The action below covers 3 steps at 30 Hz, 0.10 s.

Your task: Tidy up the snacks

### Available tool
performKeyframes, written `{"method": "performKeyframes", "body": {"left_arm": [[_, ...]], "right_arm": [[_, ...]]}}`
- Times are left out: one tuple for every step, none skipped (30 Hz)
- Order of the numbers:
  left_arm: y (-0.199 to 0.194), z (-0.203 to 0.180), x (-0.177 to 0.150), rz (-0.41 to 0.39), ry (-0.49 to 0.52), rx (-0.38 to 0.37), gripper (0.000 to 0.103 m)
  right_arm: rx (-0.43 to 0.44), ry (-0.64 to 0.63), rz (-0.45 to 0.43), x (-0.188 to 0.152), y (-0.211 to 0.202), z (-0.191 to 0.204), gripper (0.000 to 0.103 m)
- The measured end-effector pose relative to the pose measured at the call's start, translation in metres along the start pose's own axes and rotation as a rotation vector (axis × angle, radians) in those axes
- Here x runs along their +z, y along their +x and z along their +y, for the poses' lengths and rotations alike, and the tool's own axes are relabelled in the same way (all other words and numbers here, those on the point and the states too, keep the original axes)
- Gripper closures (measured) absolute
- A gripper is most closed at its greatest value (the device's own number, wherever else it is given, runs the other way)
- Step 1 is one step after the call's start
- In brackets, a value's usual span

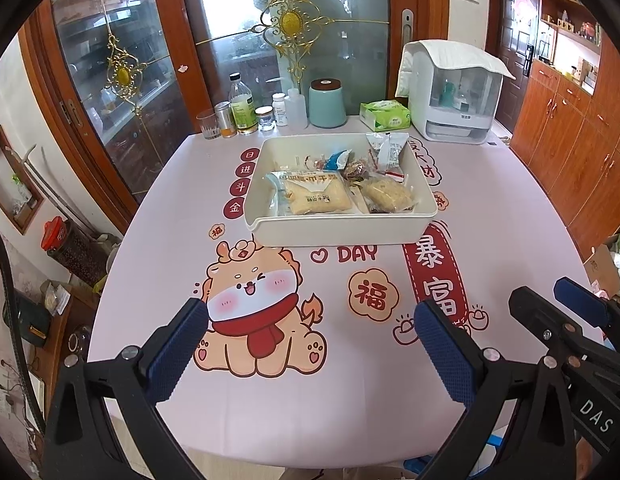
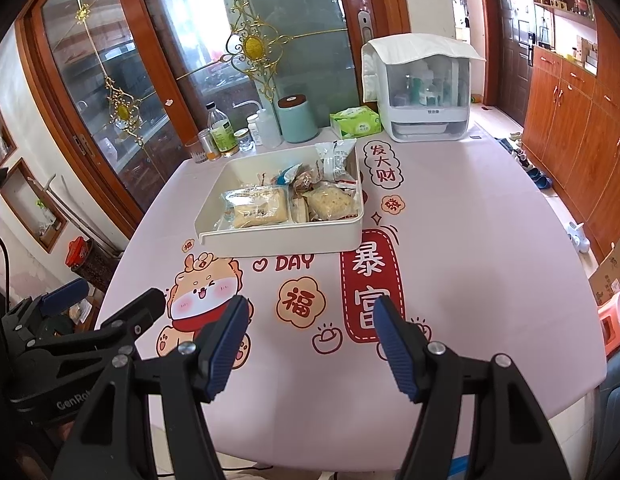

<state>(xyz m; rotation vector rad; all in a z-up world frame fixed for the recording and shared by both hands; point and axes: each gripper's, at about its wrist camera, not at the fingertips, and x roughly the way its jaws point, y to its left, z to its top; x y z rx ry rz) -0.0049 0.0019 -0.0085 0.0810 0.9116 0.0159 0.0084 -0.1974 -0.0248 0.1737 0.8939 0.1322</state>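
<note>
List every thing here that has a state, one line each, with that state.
left gripper: open, holding nothing
right gripper: open, holding nothing
snack tray: upright on the table, holding wrapped snacks
snack packets: sealed, lying in the tray
teal canister: upright, lid on
tissue pack: tissue sticking out of the top
white cabinet: draped with a cloth

Nothing under my left gripper [image 1: 310,344] or right gripper [image 2: 310,344] but bare printed tablecloth [image 1: 350,400] — both sets of jaws apart and empty, side by side. At twelve o'clock the cream tray [image 1: 334,234] sits dead ahead, its near wall blocking a low approach, so I'd go in over the rim. Behind it — a row of bottles [image 1: 242,106], teal canister [image 1: 328,104], tissue pack [image 1: 385,116] and white appliance [image 1: 450,92]. Two o'clock is open table.
</note>
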Motion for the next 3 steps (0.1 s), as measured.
{"method": "performKeyframes", "body": {"left_arm": [[0.0004, -0.0009, 0.0007, 0.000, -0.001, -0.001, 0.001], [0.0004, -0.0013, 0.0011, 0.000, 0.000, 0.000, 0.001], [0.0010, -0.0018, 0.0002, 0.002, 0.002, 0.000, 0.001]], "right_arm": [[0.000, 0.001, 0.001, 0.0000, 0.0003, -0.0007, 0.038], [0.001, 0.004, 0.003, -0.0008, 0.0006, -0.0019, 0.038], [0.002, 0.006, 0.006, -0.0016, 0.0011, -0.0018, 0.038]]}}
